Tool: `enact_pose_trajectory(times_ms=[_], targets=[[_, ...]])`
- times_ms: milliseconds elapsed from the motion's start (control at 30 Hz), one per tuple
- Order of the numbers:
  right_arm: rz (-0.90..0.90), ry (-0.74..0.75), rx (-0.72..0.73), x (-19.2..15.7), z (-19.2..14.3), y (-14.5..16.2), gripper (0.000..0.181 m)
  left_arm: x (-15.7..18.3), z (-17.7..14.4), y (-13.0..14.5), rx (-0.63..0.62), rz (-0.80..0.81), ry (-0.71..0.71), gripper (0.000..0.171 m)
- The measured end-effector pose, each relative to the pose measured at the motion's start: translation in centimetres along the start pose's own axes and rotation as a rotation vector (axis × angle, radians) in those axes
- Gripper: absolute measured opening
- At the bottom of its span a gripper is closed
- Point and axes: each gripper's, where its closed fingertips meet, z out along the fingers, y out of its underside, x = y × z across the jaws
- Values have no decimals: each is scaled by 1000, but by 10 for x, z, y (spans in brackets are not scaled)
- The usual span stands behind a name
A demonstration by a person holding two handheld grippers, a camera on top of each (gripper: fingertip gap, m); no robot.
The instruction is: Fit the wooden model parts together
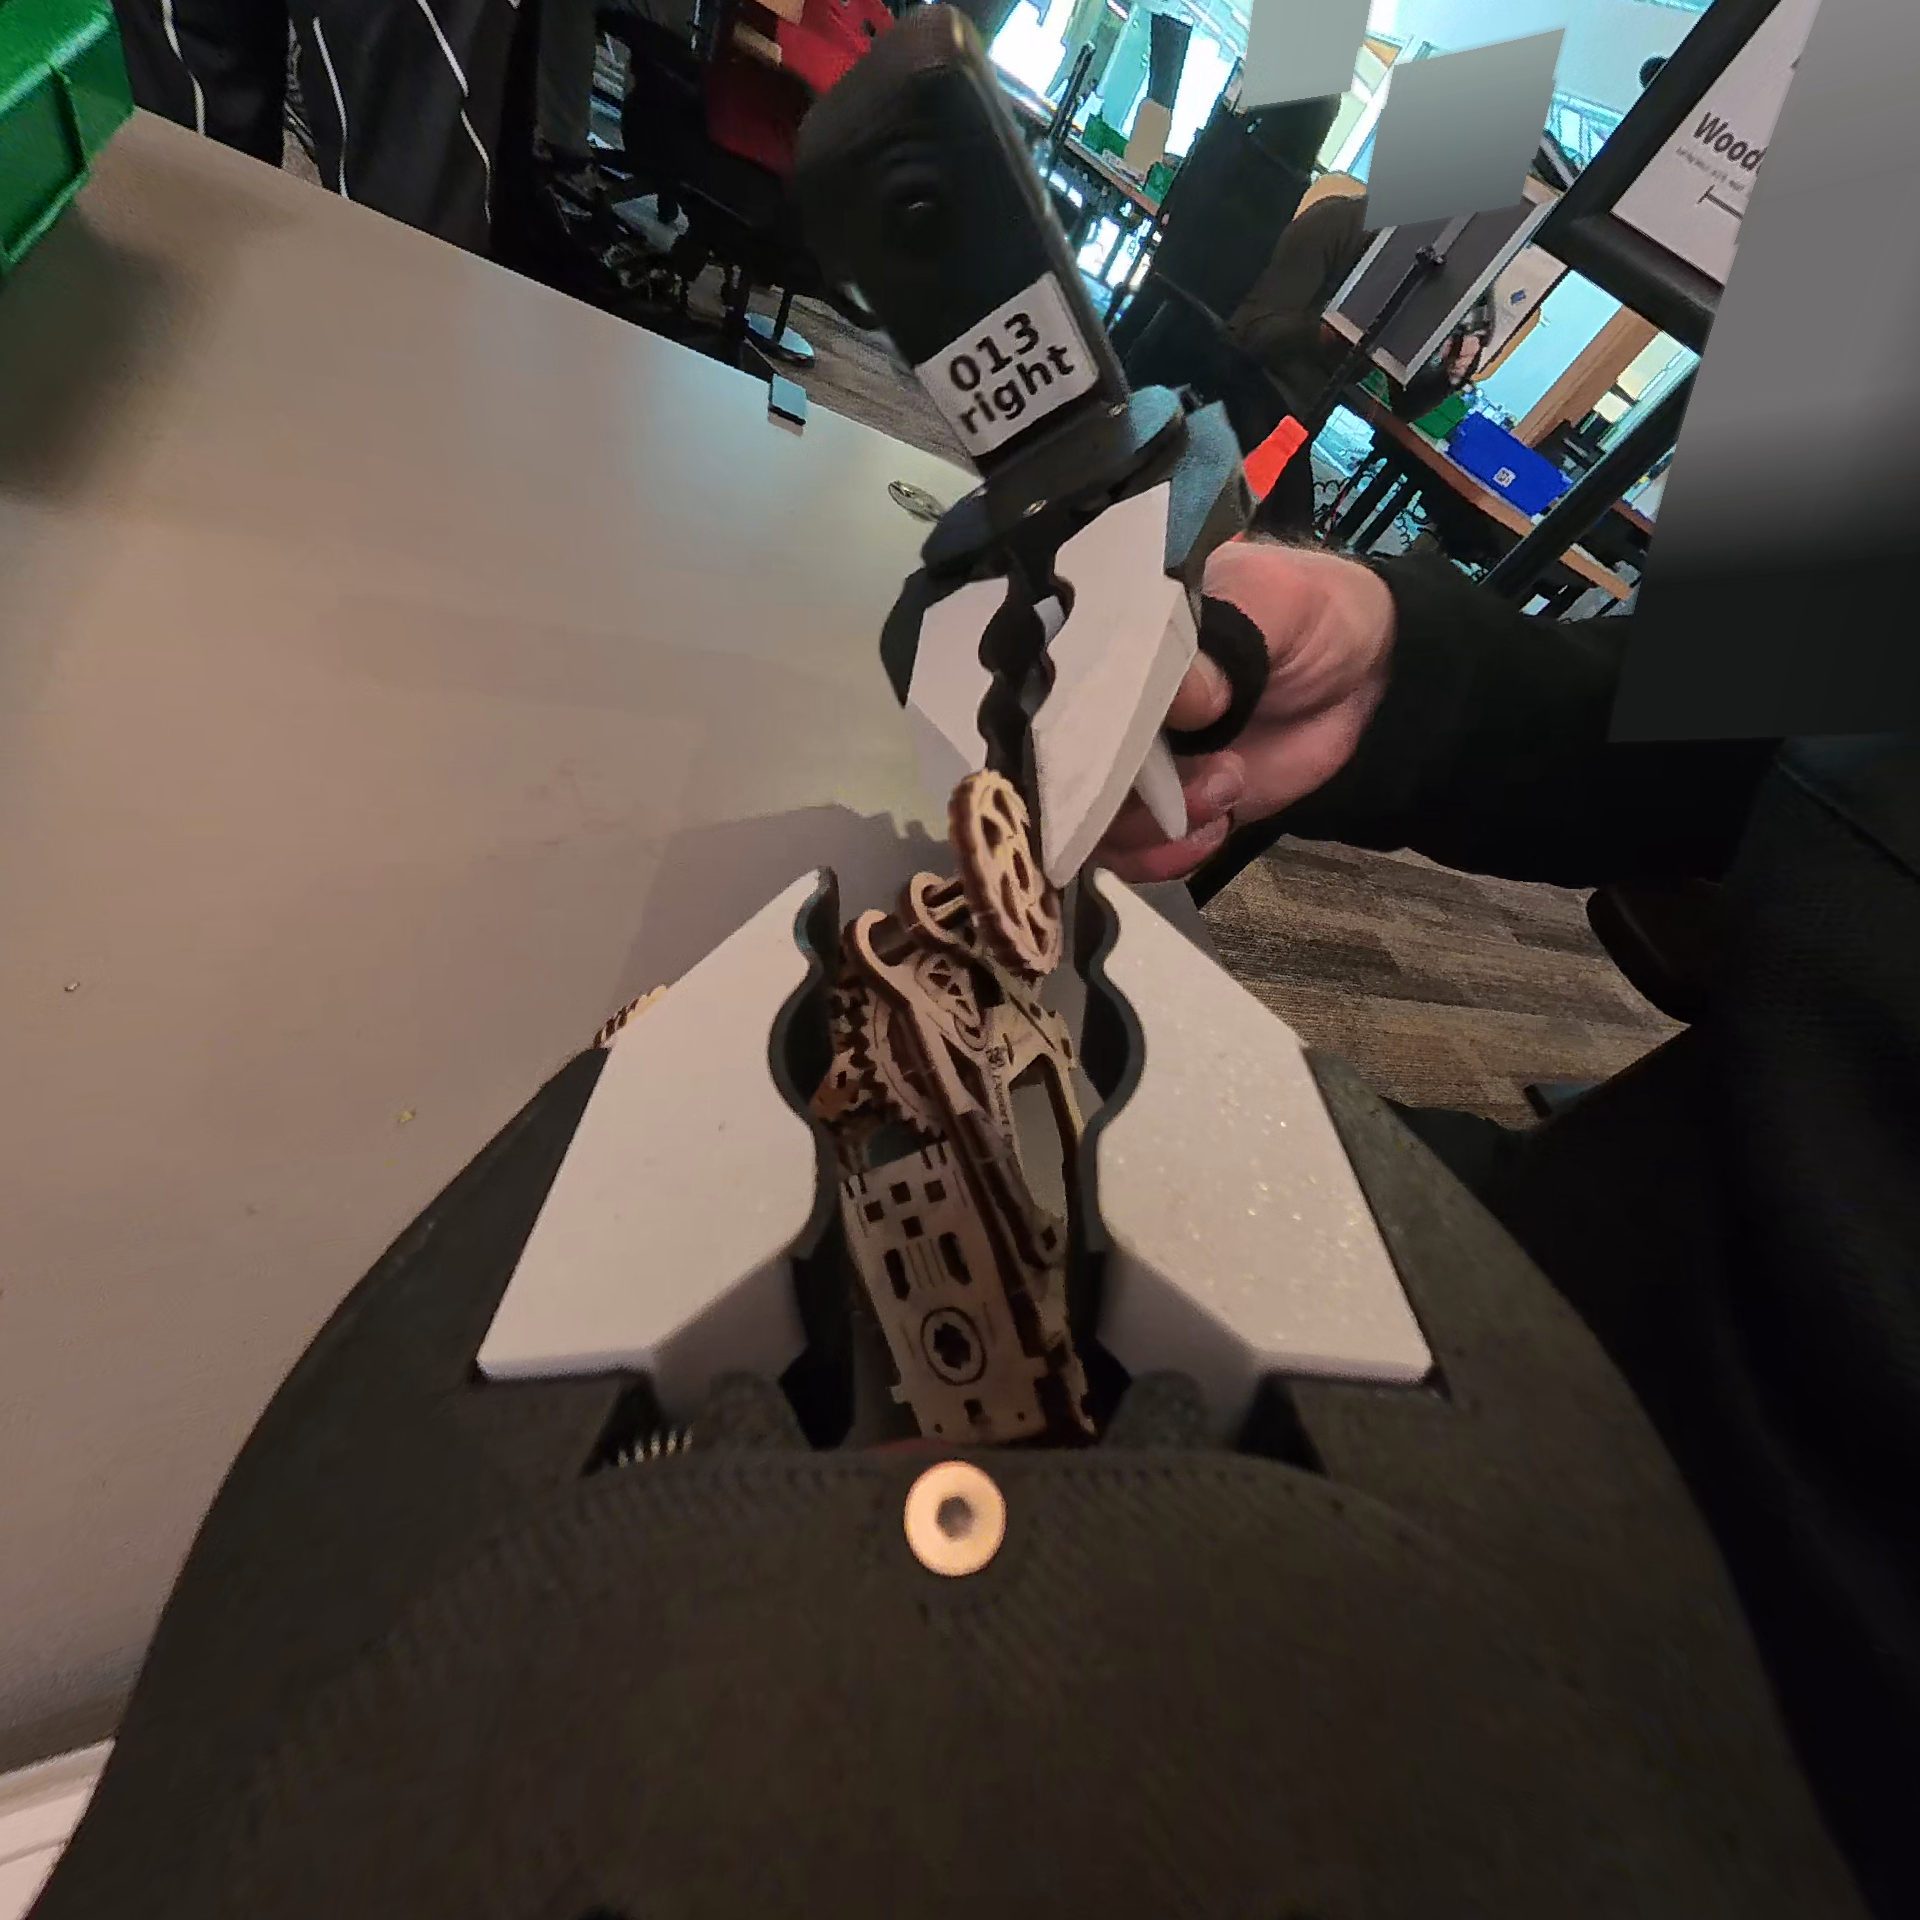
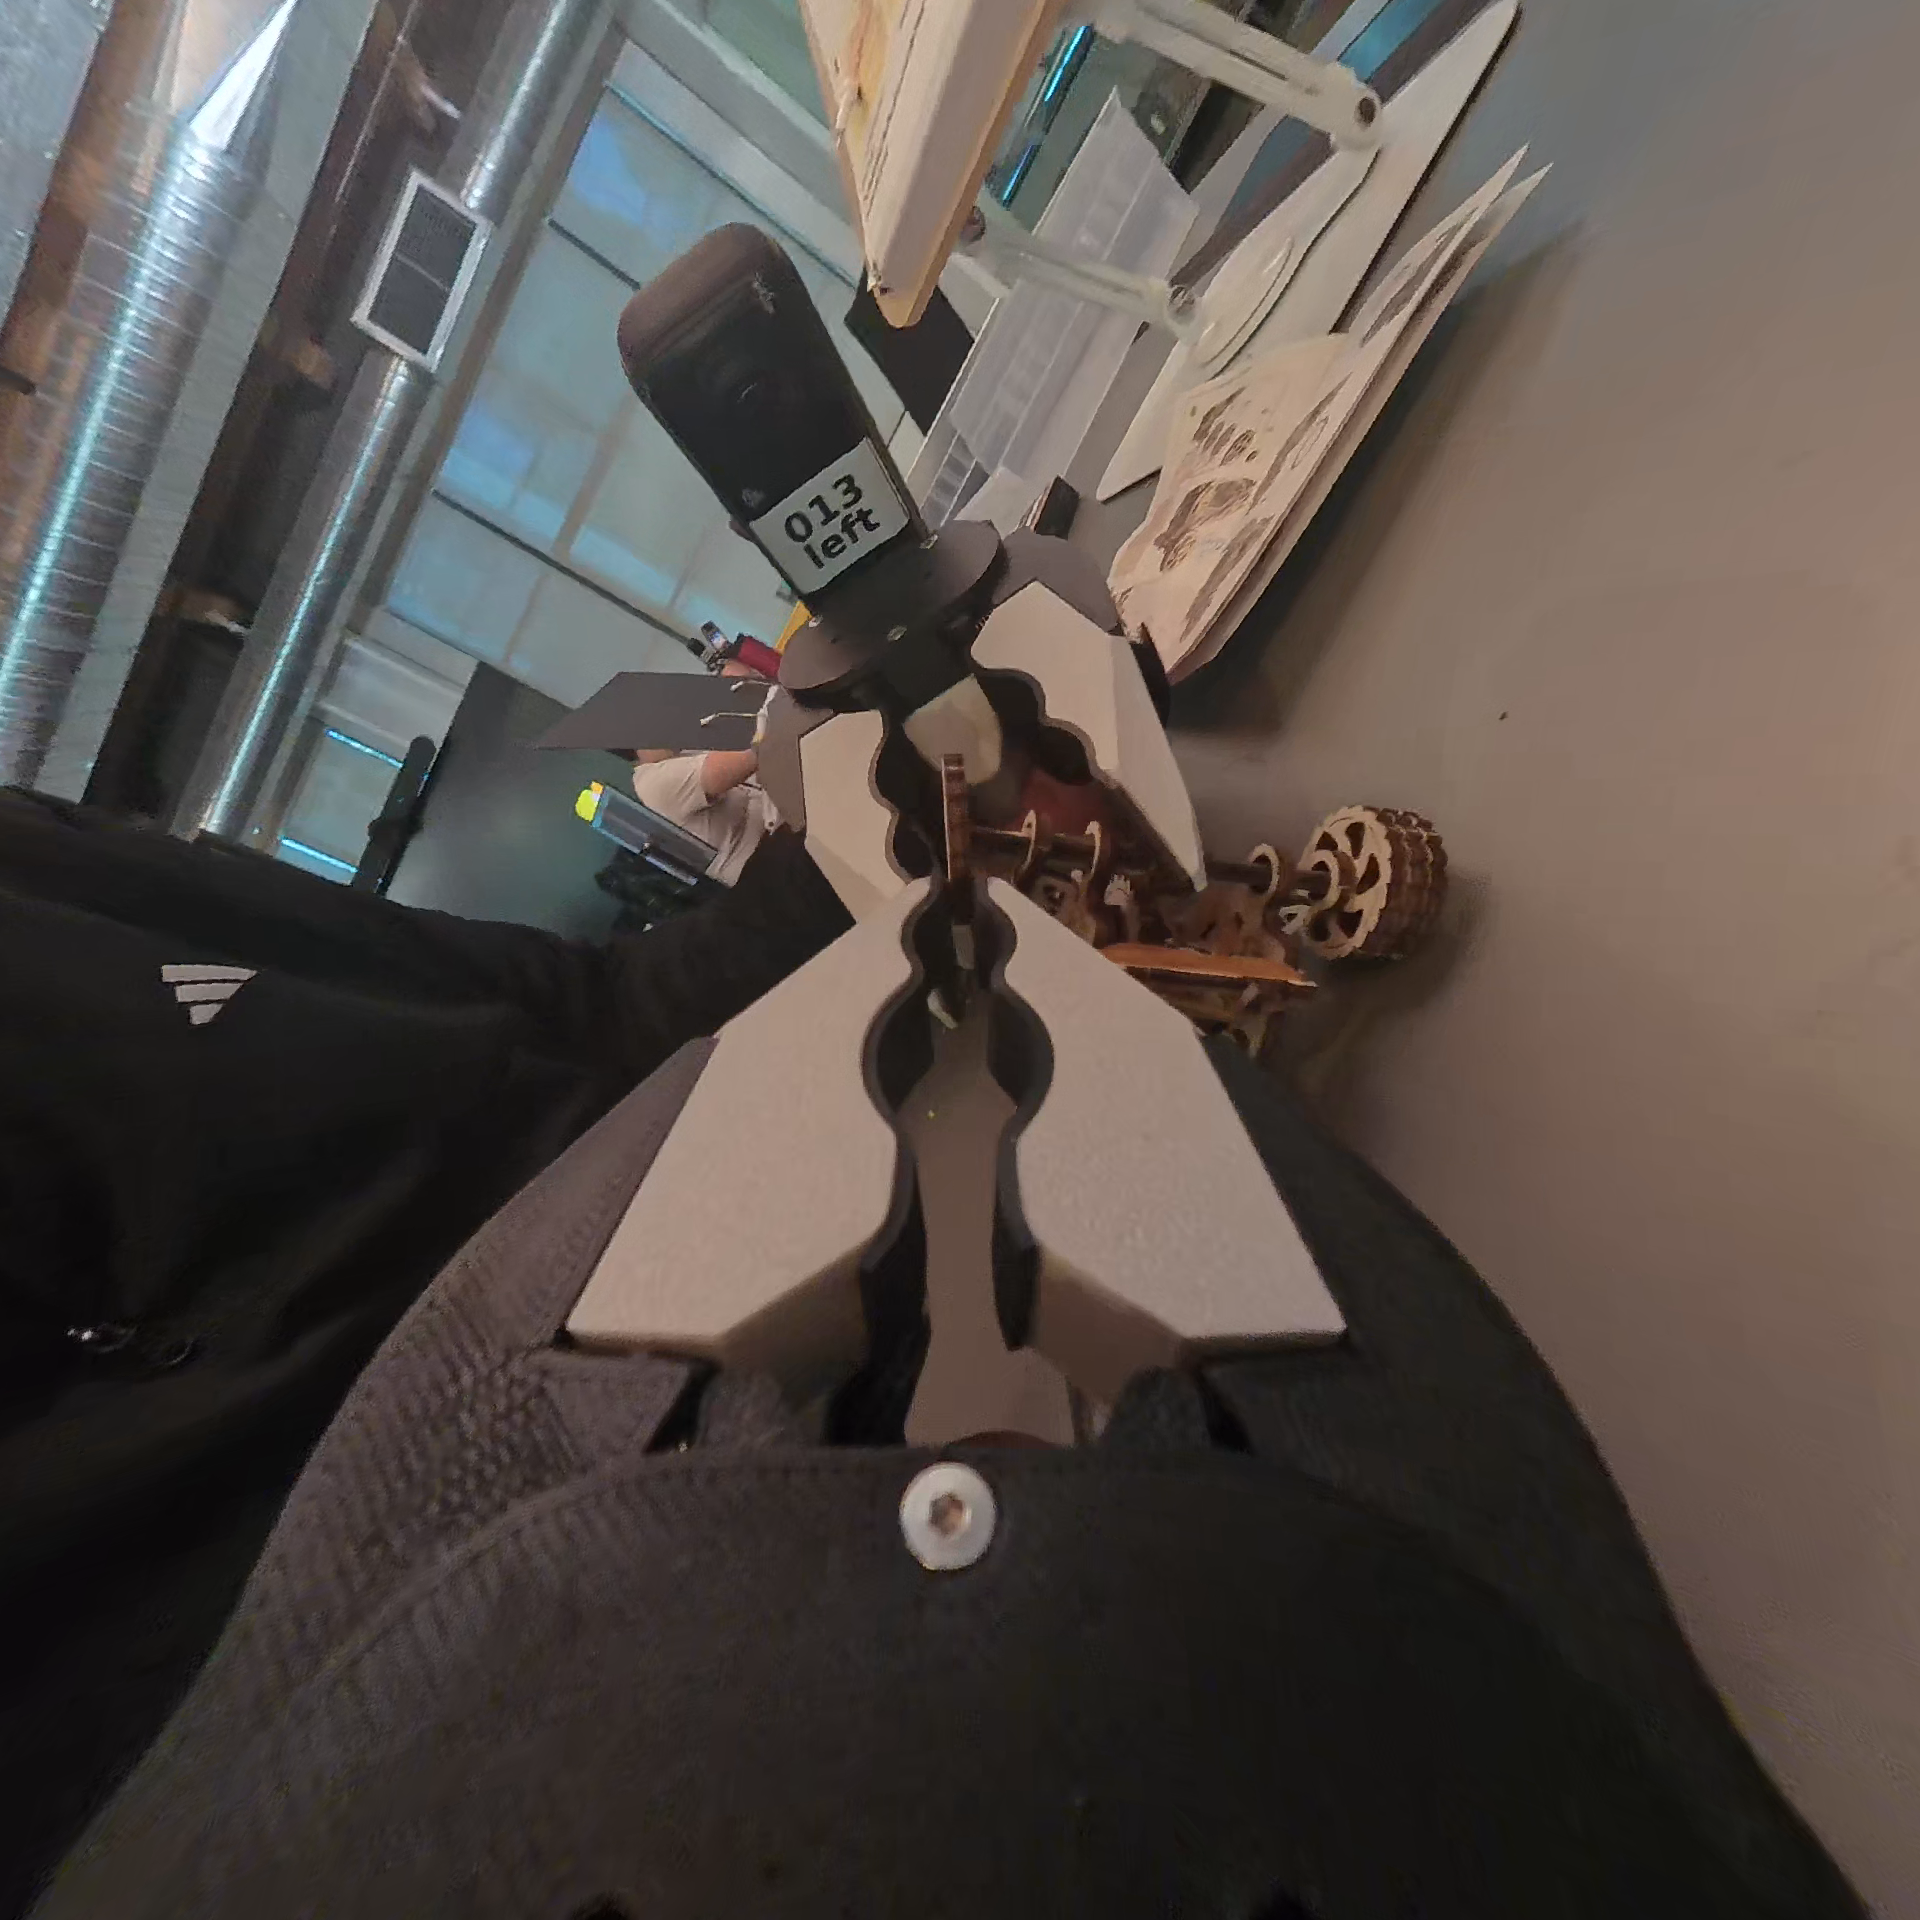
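Note:
My left gripper (image 1: 956, 894) is shut on the wooden model (image 1: 966, 1174), a laser-cut body with gears that stands between its white fingers. My right gripper (image 1: 1013, 821) comes down from above, shut on a round spoked wooden wheel (image 1: 1003, 873) that touches the top of the model. In the right wrist view my right gripper (image 2: 951, 904) pinches the wheel (image 2: 951, 821), seen edge-on, against the model (image 2: 1164, 914). The left gripper (image 2: 1049, 862) faces it and holds the model. A wheel fitted on the model (image 2: 1371, 883) sticks out toward the table.
The grey table (image 1: 364, 675) lies to the left, with its edge and carpet to the right. A green bin (image 1: 42, 135) sits at the far left corner. A small wooden piece (image 1: 629, 1013) lies beside my left finger. Sheets of wooden parts (image 2: 1247, 499) lie farther along the table. Both grippers' tips are close together, under 4 cm apart.

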Motion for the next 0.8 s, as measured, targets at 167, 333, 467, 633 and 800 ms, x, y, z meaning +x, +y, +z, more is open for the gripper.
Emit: enact_pose_trajectory(times_ms=[167,333,467,633,800], targets=[[30,34,70,3,-2,-4,1,-2,1,-1,10,0,-28,42],[48,53,91,4,-3,-4,1,-4,2,-1,7,7,-46,39],[63,62,111,5,-5,-6,2,-6,2,-1,12,-5,-51,35],[107,36,138,5,-7,-5,2,-5,4,-1,7,5,-53,35],[156,1,153,5,-7,-6,2,-2,3,-3,20,-23,-3,42]])
